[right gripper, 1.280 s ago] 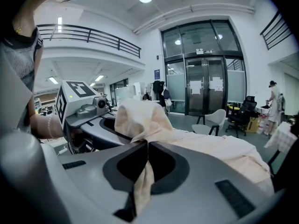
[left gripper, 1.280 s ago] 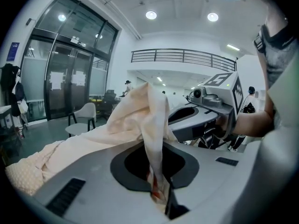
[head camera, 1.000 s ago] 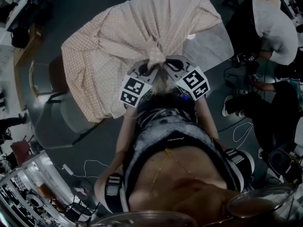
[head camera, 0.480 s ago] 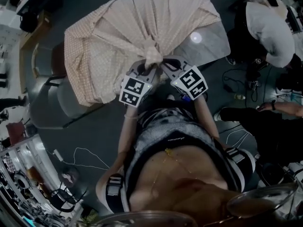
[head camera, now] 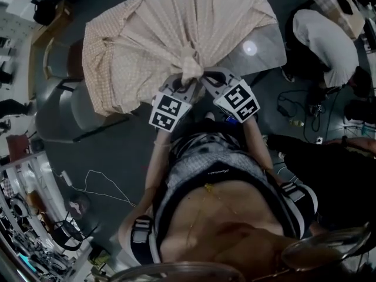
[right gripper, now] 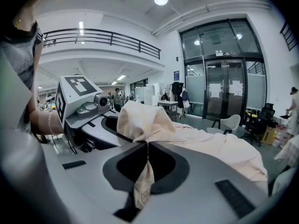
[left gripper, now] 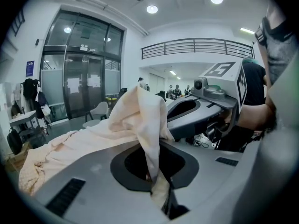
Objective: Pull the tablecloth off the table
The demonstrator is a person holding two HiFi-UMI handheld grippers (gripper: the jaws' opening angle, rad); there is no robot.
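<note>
**Head view.** A beige checked tablecloth (head camera: 176, 34) is shown heaped over a round surface (head camera: 267, 49). A bare pale rim of the surface is exposed ahead of the right gripper and off to its right. The near edge of the cloth is gathered into a tight bunch exactly at the tips of both grippers. The left gripper (head camera: 187, 86) and the right gripper (head camera: 202, 82) are held side by side, tips nearly meeting, each closed on that bunch. From the tips the cloth fans out forward, away from the person. A chair (head camera: 56, 107) is seen well to the left of the left gripper, just beside the hanging cloth. A seated person (head camera: 326, 40) is seen far to the right of the right gripper.

**Left gripper view.** The left gripper (left gripper: 154, 171) is shown with its jaws pressed together on a fold of the tablecloth (left gripper: 135, 120). The fold is drawn down between the jaws, and the rest is piled over the tips and trails off to the left. The right gripper (left gripper: 187, 111) is seen just to the right, touching the same bunch.

**Right gripper view.** The right gripper (right gripper: 146, 160) is shown clamped on a strip of the tablecloth (right gripper: 154, 120). A short tail hangs below the jaws, and the bulk is spread ahead and to the right. The left gripper (right gripper: 100, 120) is seen close on the left.
</note>
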